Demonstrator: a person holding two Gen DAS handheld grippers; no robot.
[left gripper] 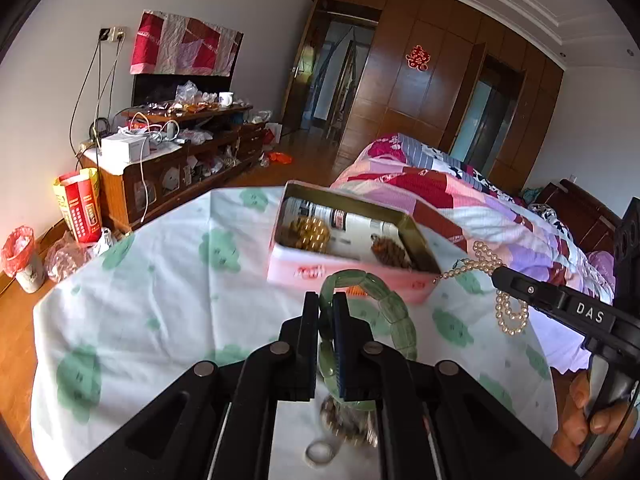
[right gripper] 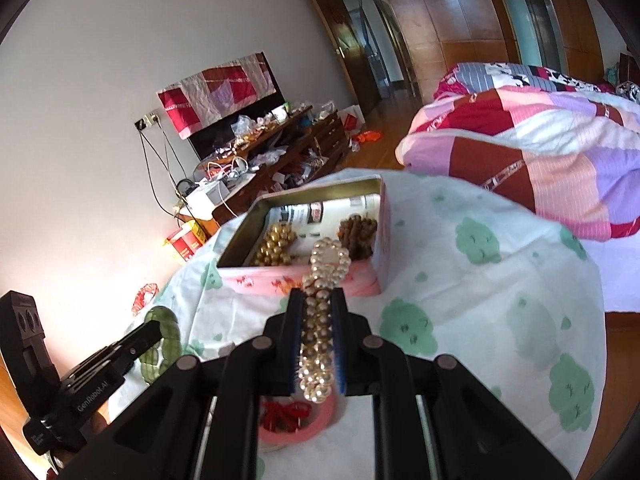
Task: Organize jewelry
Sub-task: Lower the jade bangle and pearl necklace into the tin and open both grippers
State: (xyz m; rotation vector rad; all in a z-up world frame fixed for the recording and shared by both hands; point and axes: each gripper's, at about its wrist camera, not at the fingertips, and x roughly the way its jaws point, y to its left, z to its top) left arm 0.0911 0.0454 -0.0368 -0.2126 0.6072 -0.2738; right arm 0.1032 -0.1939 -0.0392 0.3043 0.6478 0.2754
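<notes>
Hanging in the closed jaws of the left gripper [left gripper: 326, 300] is a green jade-like bangle bracelet [left gripper: 394, 312], lifted above the table [left gripper: 168, 280] just short of the tin's near wall. The right gripper [right gripper: 318, 300] has its jaws clamped on a pearl bead strand [right gripper: 320, 312], whose upper loop reaches over the near edge of the pink tin box [right gripper: 304, 276]. Inside the tin, on a printed paper lining, lie a cluster of gold beads [right gripper: 276, 246] to the left and a bunch of brown beads [right gripper: 358, 234] to the right, apart from each other. The table carries a white cloth with green tree prints. Below the right gripper sits a pink round lid or dish [right gripper: 304, 424] holding something red. A pale ring [left gripper: 320, 452] and a blurred beaded item lie beneath the left gripper. Beyond the table stand a patchwork-quilted bed [left gripper: 460, 196] and a cluttered wooden cabinet [left gripper: 180, 168].
</notes>
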